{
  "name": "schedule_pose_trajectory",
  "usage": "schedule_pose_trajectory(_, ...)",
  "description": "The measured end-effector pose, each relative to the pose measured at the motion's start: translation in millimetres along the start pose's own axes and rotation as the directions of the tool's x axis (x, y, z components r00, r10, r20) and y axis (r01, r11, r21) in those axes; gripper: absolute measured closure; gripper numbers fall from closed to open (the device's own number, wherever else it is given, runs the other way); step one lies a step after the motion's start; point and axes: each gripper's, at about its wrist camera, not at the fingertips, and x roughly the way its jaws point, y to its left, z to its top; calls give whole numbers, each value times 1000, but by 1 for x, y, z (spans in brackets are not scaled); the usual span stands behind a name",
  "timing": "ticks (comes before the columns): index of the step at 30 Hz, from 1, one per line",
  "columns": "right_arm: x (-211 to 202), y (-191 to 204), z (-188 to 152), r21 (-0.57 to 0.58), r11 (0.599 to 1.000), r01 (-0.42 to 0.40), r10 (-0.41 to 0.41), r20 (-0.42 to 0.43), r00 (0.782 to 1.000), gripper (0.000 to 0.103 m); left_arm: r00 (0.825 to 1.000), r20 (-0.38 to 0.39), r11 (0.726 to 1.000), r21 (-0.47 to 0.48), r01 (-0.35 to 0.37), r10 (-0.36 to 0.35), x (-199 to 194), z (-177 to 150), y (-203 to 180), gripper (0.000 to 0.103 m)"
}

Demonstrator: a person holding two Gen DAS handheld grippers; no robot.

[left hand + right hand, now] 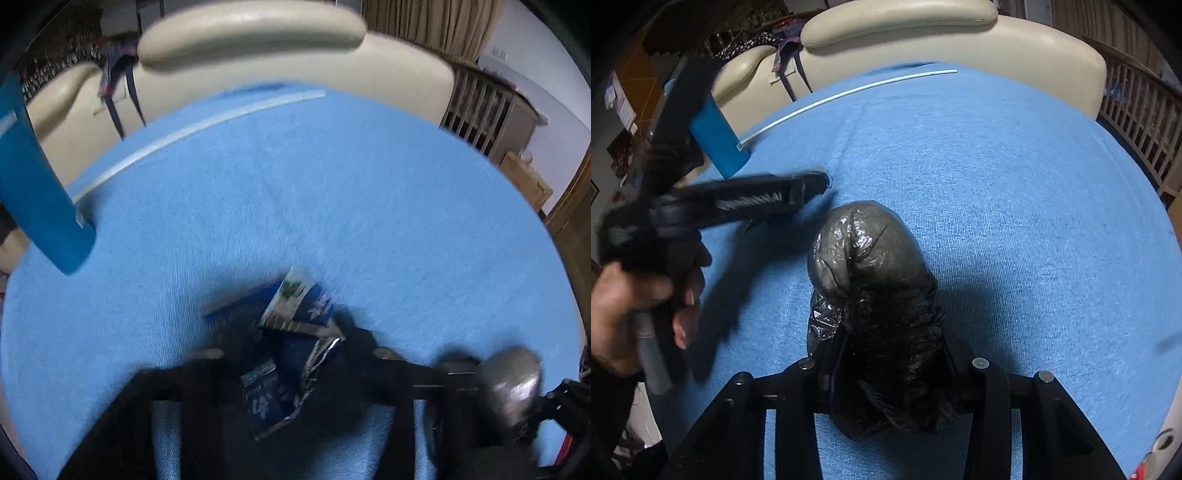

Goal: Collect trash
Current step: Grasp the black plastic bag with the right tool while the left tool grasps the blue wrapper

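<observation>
Gripping: both grippers are closed on trash above a bed covered by a light blue sheet.
Left gripper: its jaws press on a crumpled blue and white wrapper, which has a foil lining and a small green mark near its upper edge; the picture is blurred.
Wrapper position: it sits between the dark fingers at the bottom centre of the left wrist view and sticks out forward over the sheet.
Right gripper: its jaws are clamped on a black plastic bag, bunched and glossy, with a rounded, stretched end pointing away from the camera.
Bag position: it fills the gap between the fingers in the right wrist view; whether its far end rests on the sheet I cannot tell.
Bag in the other view: a grey, shiny lump at the lower right of the left wrist view appears to be the same bag, blurred.
Left hand: it is seen at the left edge of the right wrist view, wrapped around the handle of its black gripper, whose tip lies just beside the upper left of the bag.
Blue cylinder: an upright blue container at the far left edge of the bed, partly hidden by the left gripper's body.
White strip: a thin pale rod lying on the sheet near the headboard, well apart from both grippers.
Headboard: cream, padded, beyond the sheet.
Wooden rail: slatted, to the right of the bed.
</observation>
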Motion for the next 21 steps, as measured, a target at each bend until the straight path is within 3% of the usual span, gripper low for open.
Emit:
schedule_pose_trajectory(12,-7,29,-9,26,999,-37,37,23,999,59,998,44,994,-105,-39,44,-64,-58,48,61)
schedule_pose_trajectory(21,-22,57,-32,38,998,-43,41,36,999,59,997,48,988,-143,-58,65,-91,-109,57,61)
